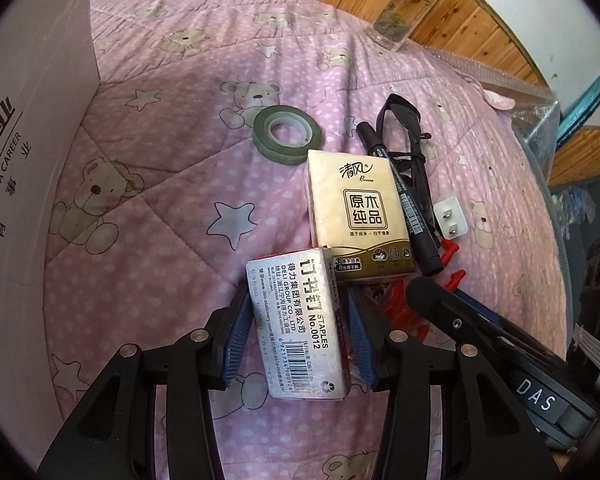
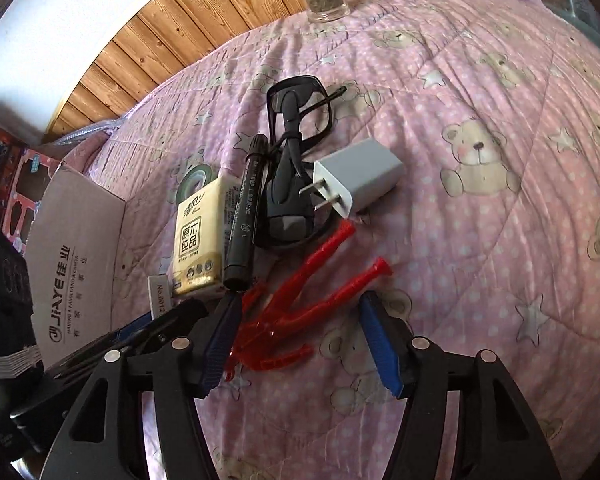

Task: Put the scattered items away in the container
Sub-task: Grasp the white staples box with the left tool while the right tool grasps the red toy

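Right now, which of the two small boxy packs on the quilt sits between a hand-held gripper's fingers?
The white staples box, between the left hand-held gripper fingers. The yellow tissue pack lies beyond it, with no gripper around it.

From my left wrist view, staple box point(image 1: 296, 326) sits between the left gripper point(image 1: 296, 332) fingers, its far end just beside the tissue pack point(image 1: 356, 208). Tape roll point(image 1: 283, 134) behind the tissue pack, slightly left. Marker point(image 1: 400, 196) lies along the pack's right edge, glasses point(image 1: 404, 128) right of and behind the marker, charger plug point(image 1: 450, 220) right of both. Cardboard box point(image 1: 32, 152) stands far left on the quilt point(image 1: 180, 184); glass jar point(image 1: 408, 4) far back right.

In my right wrist view the red clip point(image 2: 300, 300) lies partly between the right gripper point(image 2: 296, 344) fingers, in front of plug and glasses. Left gripper beside it on the left.
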`<state>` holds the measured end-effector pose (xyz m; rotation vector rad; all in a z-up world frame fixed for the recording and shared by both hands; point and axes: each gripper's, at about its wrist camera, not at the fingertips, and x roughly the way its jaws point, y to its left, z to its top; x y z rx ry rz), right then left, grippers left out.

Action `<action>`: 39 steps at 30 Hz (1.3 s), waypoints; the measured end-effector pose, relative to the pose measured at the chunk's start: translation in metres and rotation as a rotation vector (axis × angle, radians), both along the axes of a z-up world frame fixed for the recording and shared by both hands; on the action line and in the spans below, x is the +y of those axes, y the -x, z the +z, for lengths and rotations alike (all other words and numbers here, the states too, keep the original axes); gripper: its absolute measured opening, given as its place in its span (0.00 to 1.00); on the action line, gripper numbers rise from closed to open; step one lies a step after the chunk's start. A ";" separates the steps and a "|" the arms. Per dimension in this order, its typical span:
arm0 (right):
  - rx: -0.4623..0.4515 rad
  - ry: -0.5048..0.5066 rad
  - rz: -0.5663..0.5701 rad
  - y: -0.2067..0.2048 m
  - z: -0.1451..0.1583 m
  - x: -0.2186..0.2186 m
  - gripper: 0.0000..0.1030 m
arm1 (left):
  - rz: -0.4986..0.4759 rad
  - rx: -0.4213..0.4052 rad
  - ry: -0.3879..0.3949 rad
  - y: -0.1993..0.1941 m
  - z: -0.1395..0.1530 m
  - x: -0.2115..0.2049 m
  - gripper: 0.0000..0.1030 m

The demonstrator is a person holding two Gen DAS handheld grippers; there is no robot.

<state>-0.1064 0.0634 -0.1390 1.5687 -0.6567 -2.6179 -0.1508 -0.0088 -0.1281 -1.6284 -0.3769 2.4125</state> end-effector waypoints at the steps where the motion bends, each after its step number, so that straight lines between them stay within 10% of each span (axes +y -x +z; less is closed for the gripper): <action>1: 0.009 -0.026 0.022 0.001 0.000 -0.004 0.64 | -0.004 0.005 0.011 -0.001 0.000 0.000 0.39; 11: -0.001 -0.042 0.039 -0.009 0.003 0.010 0.19 | 0.012 0.038 -0.003 -0.021 0.010 -0.018 0.39; 39: 0.062 -0.056 0.093 -0.084 0.046 -0.021 0.16 | -0.040 0.092 -0.018 -0.082 0.052 -0.015 0.39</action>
